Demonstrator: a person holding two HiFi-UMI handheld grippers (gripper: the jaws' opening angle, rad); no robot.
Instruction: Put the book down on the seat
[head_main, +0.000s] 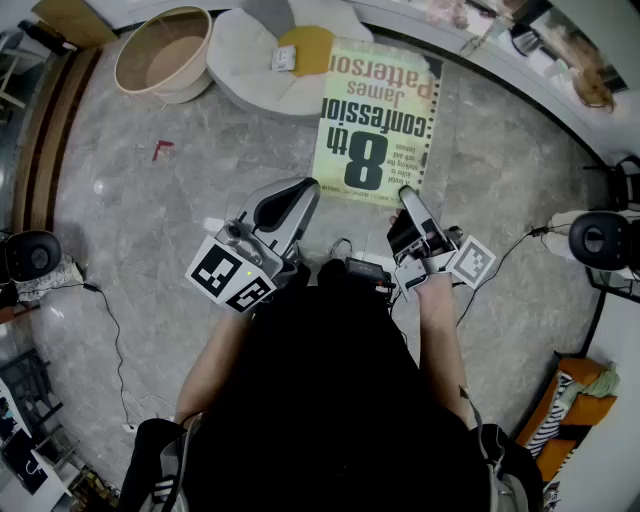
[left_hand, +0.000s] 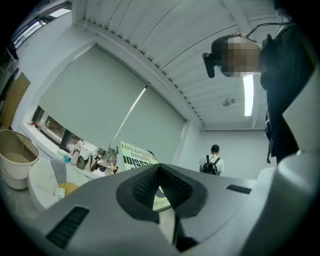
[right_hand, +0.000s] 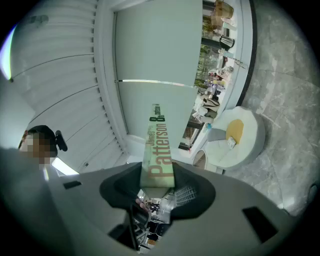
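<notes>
the right gripper (head_main: 404, 196) is clamping the spine of the pale green paperback book (head_main: 375, 110), and the left gripper (head_main: 306, 190) is pinching its opposite edge. the book is hanging cover-up over the grey marble floor (head_main: 200, 190), near the white round seat (head_main: 245, 50) but not on it.

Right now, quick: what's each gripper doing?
Left gripper: closed on the book, at its edge.
Right gripper: closed on the book's spine.
</notes>
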